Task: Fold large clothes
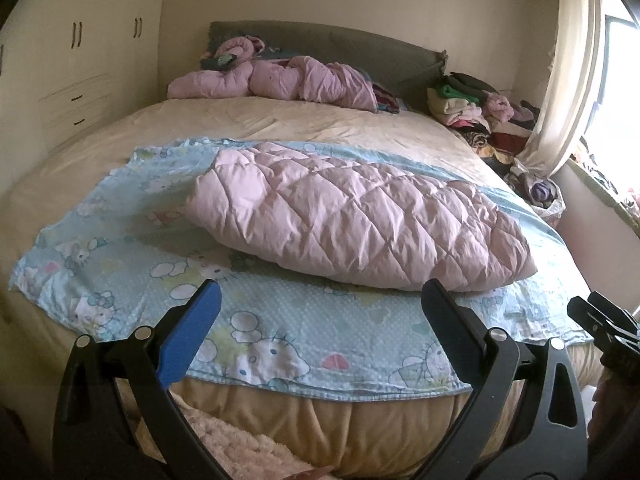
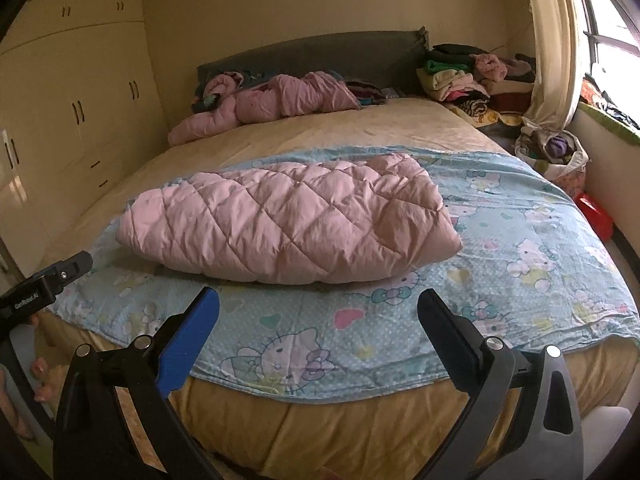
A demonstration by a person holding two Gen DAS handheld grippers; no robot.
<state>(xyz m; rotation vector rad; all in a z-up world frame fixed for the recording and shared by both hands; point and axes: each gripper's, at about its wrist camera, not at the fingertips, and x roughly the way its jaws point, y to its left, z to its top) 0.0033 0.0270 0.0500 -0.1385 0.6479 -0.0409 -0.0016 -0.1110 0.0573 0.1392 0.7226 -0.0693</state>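
The pink quilted coat (image 1: 352, 220) looked puffy, matt cloth; the printed sheet (image 1: 280, 320) was thin cotton; the claw pads (image 1: 188, 336) were dimpled blue plastic.

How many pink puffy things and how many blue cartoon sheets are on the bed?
Pink puffy things: 2, the folded pink quilted piece on the sheet and the crumpled pink quilted piece by the headboard.
Blue cartoon sheets: 1, the blue cartoon sheet.
Total: 3
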